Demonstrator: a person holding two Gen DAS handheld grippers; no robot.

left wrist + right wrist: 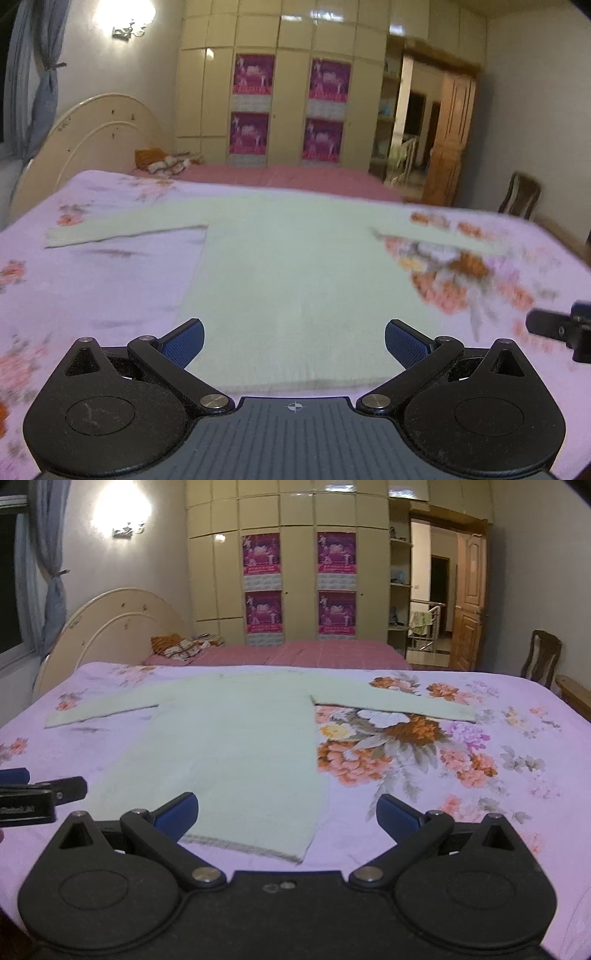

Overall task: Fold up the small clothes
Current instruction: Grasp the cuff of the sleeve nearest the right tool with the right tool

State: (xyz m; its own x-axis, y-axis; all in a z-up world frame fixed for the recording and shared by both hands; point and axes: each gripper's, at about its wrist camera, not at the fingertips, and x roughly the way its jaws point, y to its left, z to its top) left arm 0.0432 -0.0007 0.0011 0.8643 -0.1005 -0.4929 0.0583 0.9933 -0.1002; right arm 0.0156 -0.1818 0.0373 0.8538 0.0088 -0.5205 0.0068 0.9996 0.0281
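Observation:
A pale green long-sleeved top lies flat on the lilac floral bedsheet, both sleeves spread out sideways. In the right wrist view the top shows whole, its hem nearest me. My left gripper is open and empty, just above the hem's middle. My right gripper is open and empty, over the hem's right corner. The left gripper shows at the left edge of the right wrist view; the right gripper shows at the right edge of the left wrist view.
A second bed with a pink cover and a pile of cloth stands behind. A cream wardrobe lines the back wall. A wooden chair stands at the right, next to an open door.

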